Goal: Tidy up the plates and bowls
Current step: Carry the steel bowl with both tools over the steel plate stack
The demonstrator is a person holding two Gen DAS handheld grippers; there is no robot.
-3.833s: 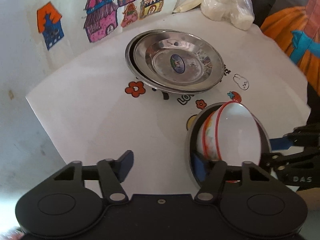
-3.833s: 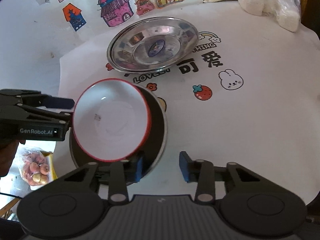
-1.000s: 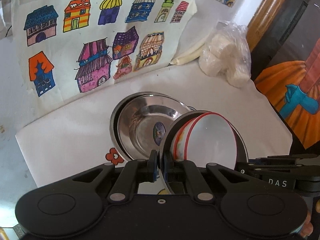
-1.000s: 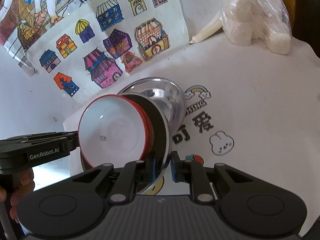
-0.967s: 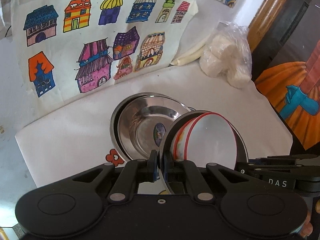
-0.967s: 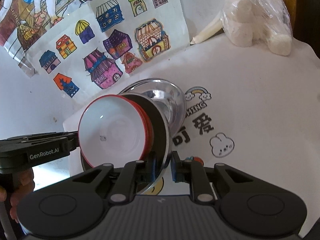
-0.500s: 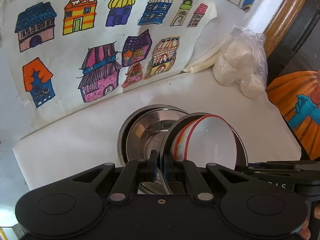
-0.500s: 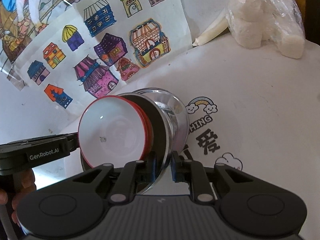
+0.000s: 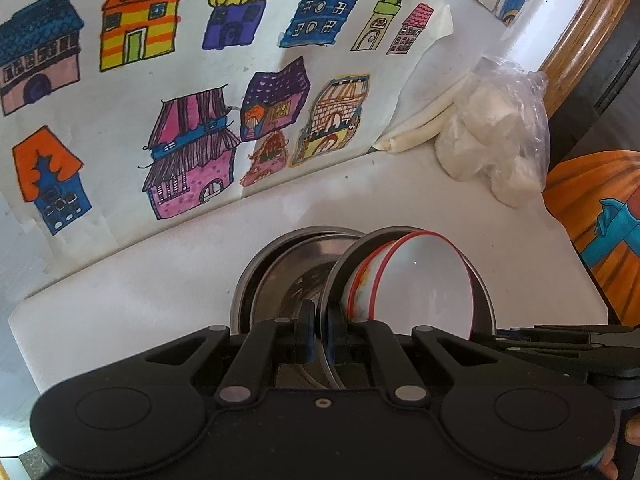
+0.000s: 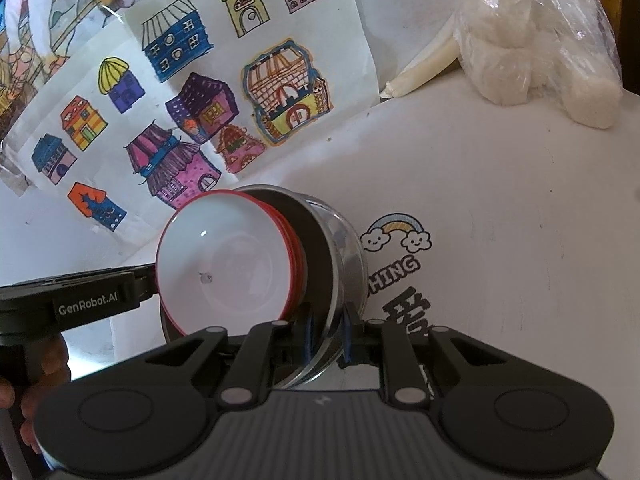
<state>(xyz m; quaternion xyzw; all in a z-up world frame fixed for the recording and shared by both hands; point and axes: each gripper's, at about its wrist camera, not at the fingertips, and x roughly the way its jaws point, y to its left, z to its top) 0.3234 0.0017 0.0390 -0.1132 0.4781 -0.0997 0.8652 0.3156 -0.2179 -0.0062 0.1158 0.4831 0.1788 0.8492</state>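
A white bowl with a red rim [image 9: 424, 284] [image 10: 228, 264] sits in a steel plate [image 9: 482, 280] [image 10: 316, 248] that hangs off the table between both grippers. My left gripper [image 9: 322, 332] is shut on the plate's left rim. On the opposite rim my right gripper [image 10: 328, 336] is shut too. Each gripper shows at the edge of the other's view, the right gripper [image 9: 560, 340] and the left gripper [image 10: 80, 300]. Just beneath and behind the held plate, stacked steel plates [image 9: 280, 276] [image 10: 354, 256] lie on the white mat [image 9: 160, 280], partly hidden.
A sheet of coloured house drawings [image 9: 192, 92] leans against the wall behind the mat. A clear bag of white lumps [image 9: 492, 140] [image 10: 532, 52] and pale sticks [image 9: 420, 128] lie at the back right. A hand [image 10: 44, 368] holds the left gripper's handle.
Both grippers have carried the plate with the bowl toward the wall and slightly down. The stacked plates now sit closer under it, more of them hidden.
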